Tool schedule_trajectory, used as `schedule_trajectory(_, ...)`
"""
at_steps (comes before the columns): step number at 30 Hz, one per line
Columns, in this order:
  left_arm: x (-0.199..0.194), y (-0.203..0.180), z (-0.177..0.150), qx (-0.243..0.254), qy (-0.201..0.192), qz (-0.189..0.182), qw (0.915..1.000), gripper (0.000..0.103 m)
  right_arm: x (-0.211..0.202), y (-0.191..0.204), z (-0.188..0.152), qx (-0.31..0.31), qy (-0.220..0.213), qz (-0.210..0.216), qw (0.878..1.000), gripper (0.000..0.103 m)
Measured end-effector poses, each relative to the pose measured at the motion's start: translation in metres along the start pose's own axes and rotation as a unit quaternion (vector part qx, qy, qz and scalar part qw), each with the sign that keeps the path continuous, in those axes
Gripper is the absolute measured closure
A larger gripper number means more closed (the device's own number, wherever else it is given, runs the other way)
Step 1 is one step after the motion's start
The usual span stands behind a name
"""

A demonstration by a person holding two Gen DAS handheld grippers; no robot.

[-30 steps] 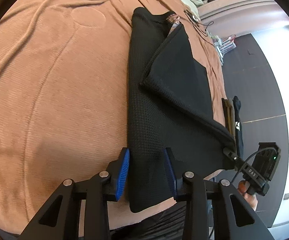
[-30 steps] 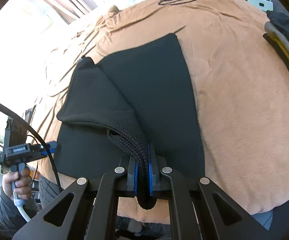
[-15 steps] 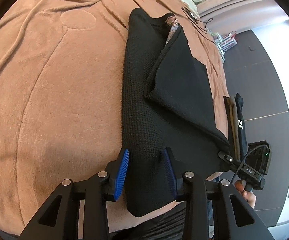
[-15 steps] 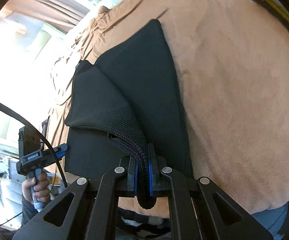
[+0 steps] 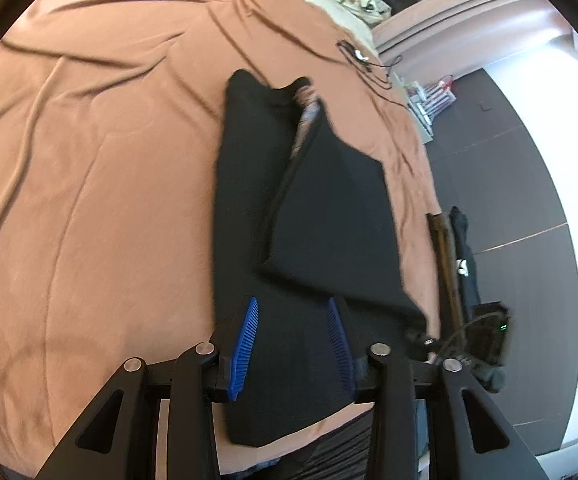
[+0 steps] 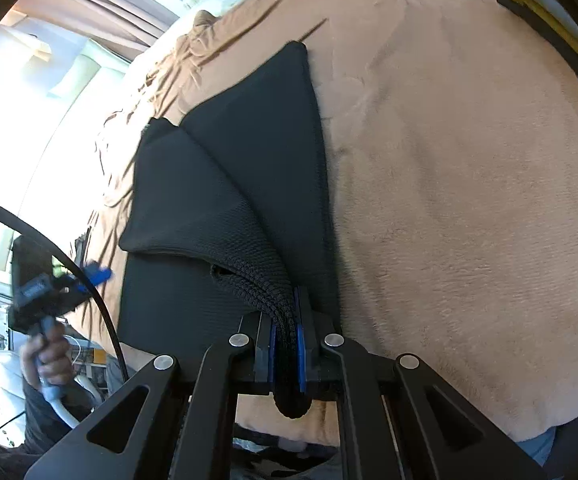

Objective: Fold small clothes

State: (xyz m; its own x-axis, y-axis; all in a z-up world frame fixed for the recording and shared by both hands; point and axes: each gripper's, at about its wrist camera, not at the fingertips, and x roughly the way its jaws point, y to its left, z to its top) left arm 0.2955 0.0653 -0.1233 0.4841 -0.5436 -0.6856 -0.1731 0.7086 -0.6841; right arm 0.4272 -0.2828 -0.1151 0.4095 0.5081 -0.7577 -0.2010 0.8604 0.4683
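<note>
Bed: my work surface is the brown blanket (image 5: 89,200), wrinkled toward the far end.
Garment: black knit garment (image 5: 321,208) lies near the bed's front edge, one flap already doubled over the lower layer.
Right gripper (image 6: 285,334): pressed together, pinching a bunched corner of the garment.
Left gripper (image 5: 293,340): jaws have just been opening; spread over the near hem, pads (image 5: 245,340) off the cloth.
Step, my judgement: carry the pinched corner across low and taut; line the edges up before I let go.
Risk: the knit may sag and crease.
</note>
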Motion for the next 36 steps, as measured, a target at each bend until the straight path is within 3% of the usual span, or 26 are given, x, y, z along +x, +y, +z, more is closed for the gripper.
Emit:
schedule_trajectory(1, 0.002, -0.003, 0.003, 0.0, 0.001, -0.002, 1.0, 0.047, 0.002, 0.001, -0.001, -0.001, 0.002, -0.001, 1.0, 0.099)
schedule_trajectory(4, 0.011, -0.008, 0.01, 0.0, 0.002, -0.005, 1.0, 0.033, 0.002, 0.003, -0.002, -0.002, 0.002, -0.002, 1.0, 0.099)
schedule_trajectory(15, 0.057, -0.001, 0.018, -0.025, 0.042, -0.005, 0.9988, 0.033, 0.003, 0.004, -0.01, -0.004, 0.008, 0.002, 1.0, 0.099)
schedule_trajectory(17, 0.06, 0.003, 0.021, -0.034, 0.036, -0.009, 0.9987, 0.035, 0.004, 0.004, -0.012, -0.005, 0.009, 0.002, 1.0, 0.099)
schedule_trajectory(18, 0.06, 0.005, 0.022, -0.037, 0.033, -0.008, 0.9987, 0.044, 0.004, 0.003, -0.013, -0.004, 0.009, 0.002, 1.0, 0.099)
schedule_trajectory(21, 0.061, 0.005, 0.029, -0.04, 0.033, 0.003, 0.9986, 0.084, 0.004, -0.001, -0.012, 0.004, 0.005, 0.003, 1.0, 0.099)
schedule_trajectory(22, 0.06, 0.004, 0.031, -0.042, 0.032, -0.006, 0.9986, 0.089, 0.004, -0.001, -0.012, 0.005, 0.004, 0.003, 1.0, 0.099)
schedule_trajectory(29, 0.044, -0.034, 0.06, 0.001, 0.002, -0.045, 0.999, 0.093, 0.003, -0.003, -0.015, 0.011, 0.003, 0.008, 1.0, 0.099)
schedule_trajectory(36, 0.059, -0.082, 0.094, 0.042, 0.005, -0.072, 0.9965, 0.093, 0.002, -0.003, -0.014, 0.018, 0.001, 0.003, 1.0, 0.099)
